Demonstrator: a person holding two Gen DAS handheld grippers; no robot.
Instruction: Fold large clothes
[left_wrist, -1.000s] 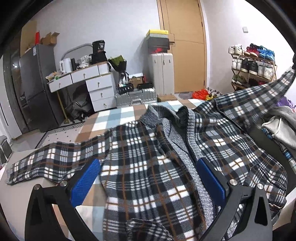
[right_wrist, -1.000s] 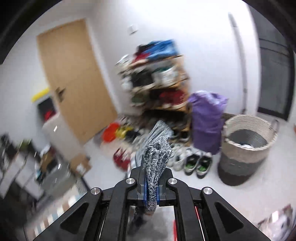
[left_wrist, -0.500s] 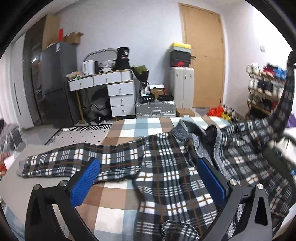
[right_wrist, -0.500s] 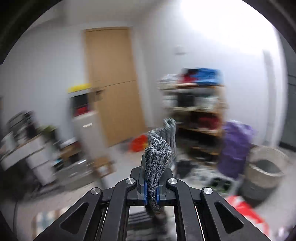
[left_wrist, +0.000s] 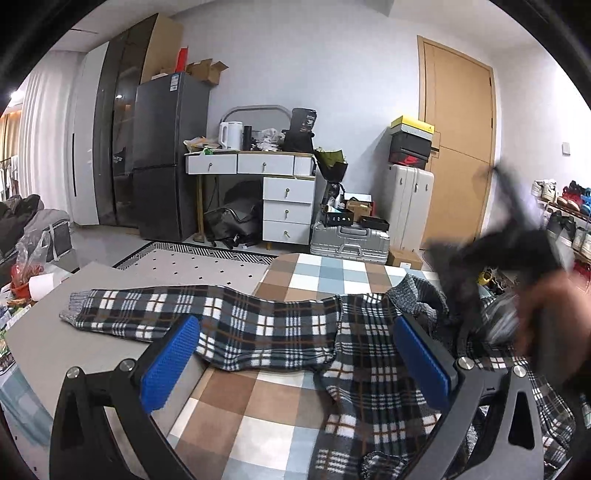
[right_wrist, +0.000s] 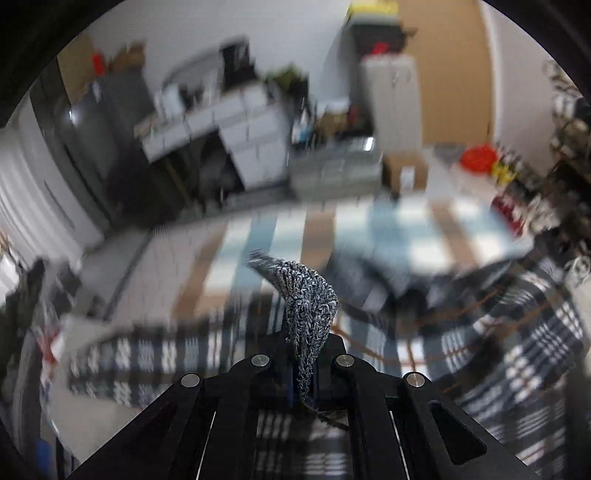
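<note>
Garment: a plaid jacket (left_wrist: 280, 332) is spread across the lower half of the left wrist view, one sleeve stretched toward the left, on a checked cloth (left_wrist: 258, 410) that covers the tabletop (left_wrist: 40, 347).
Left gripper (left_wrist: 295, 362): the jaws are spread wide above the jacket, nothing between the blue pads (left_wrist: 168, 365).
Right gripper (right_wrist: 303, 369): the jaws are clenched on the grey knitted cuff (right_wrist: 308, 306), which stands up out of them at the centre of the right wrist view.
In the way: a blurred dark shape (left_wrist: 517, 254) and a hand (left_wrist: 550, 314) cover the right edge of the left wrist view, over the jacket's collar side.
Background, upper left: a dark fridge (left_wrist: 162, 158).
Background, centre: a white drawer desk (left_wrist: 273, 184), cluttered on top, and a silver suitcase (left_wrist: 349, 240) on the floor.
Background, right: a wooden door (left_wrist: 458, 133) and a shoe rack (left_wrist: 569, 210).
Right wrist view: heavily blurred; the plaid is smeared across its lower part.
</note>
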